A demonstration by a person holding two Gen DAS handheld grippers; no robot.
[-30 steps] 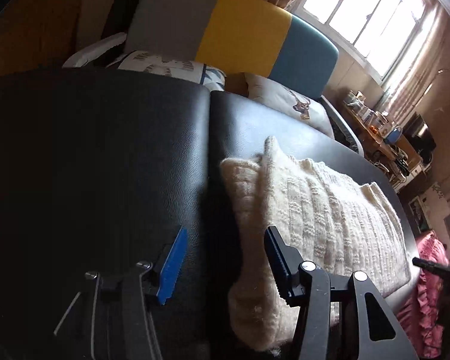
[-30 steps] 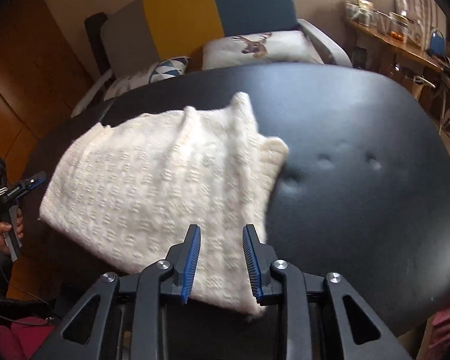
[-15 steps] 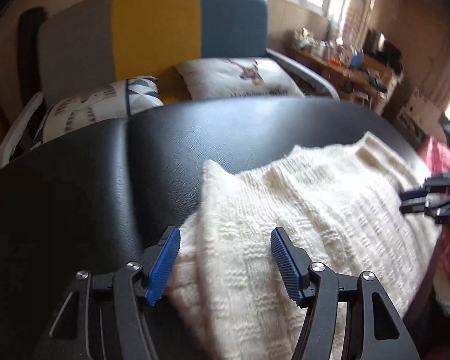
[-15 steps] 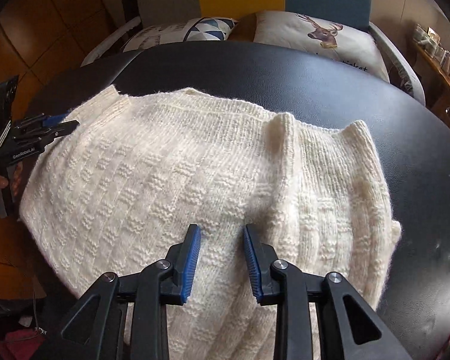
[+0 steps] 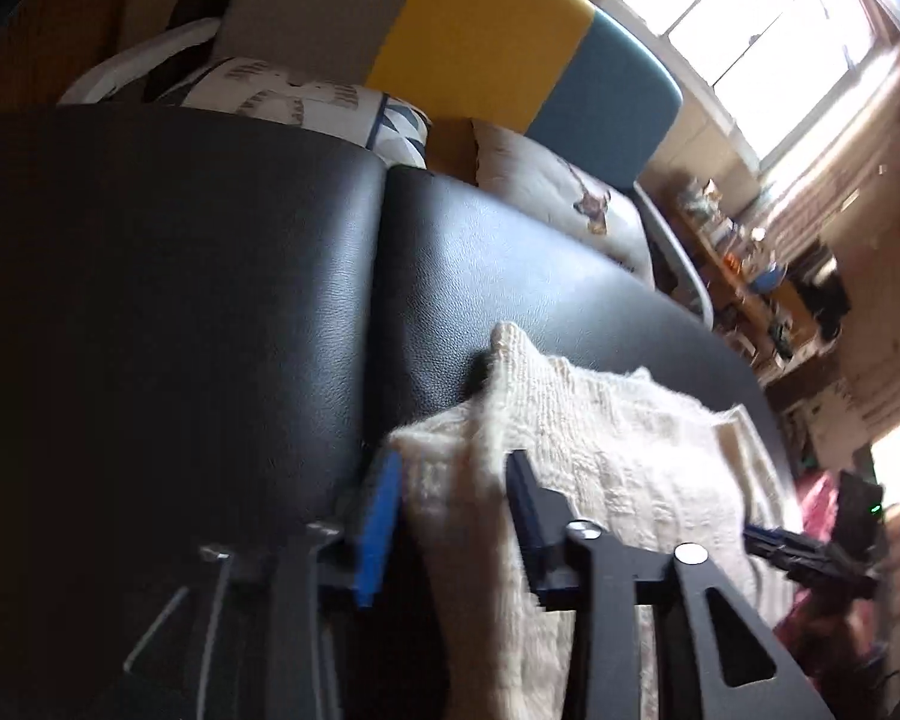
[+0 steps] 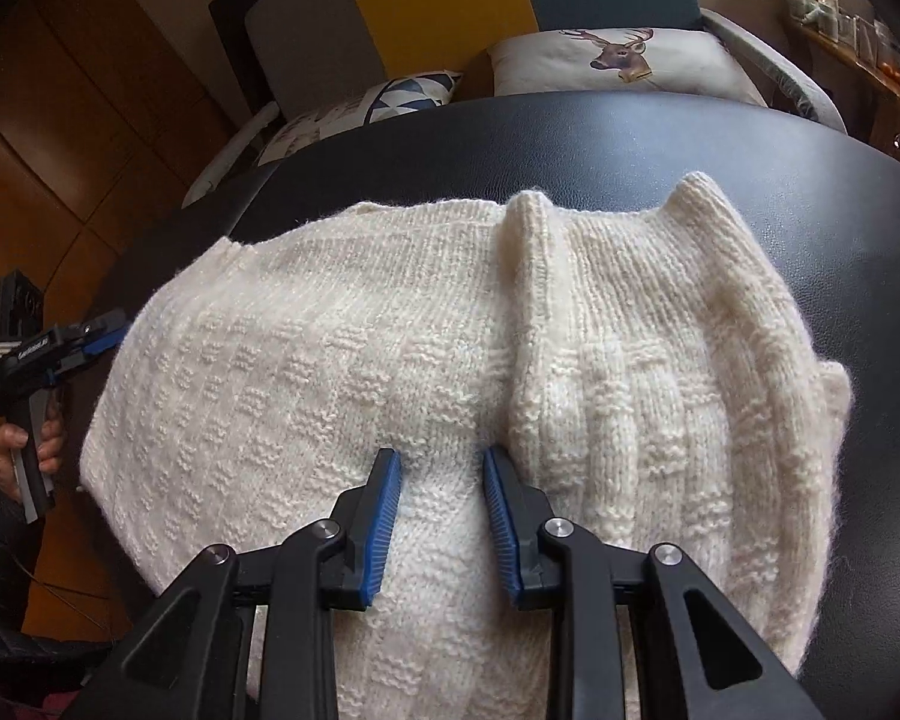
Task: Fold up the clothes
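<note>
Cream sweater (image 6: 450,348) lies on black cushion (image 6: 750,144). Left gripper (image 5: 450,510), jaws just narrowed, straddles its corner. Right gripper (image 6: 441,516) jaws apart over knit.

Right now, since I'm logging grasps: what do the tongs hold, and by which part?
Both tongs have the cream knit sweater between their jaws: left tongs at its left edge, right tongs near its front edge. Whether either actually grips cannot be told.
</note>
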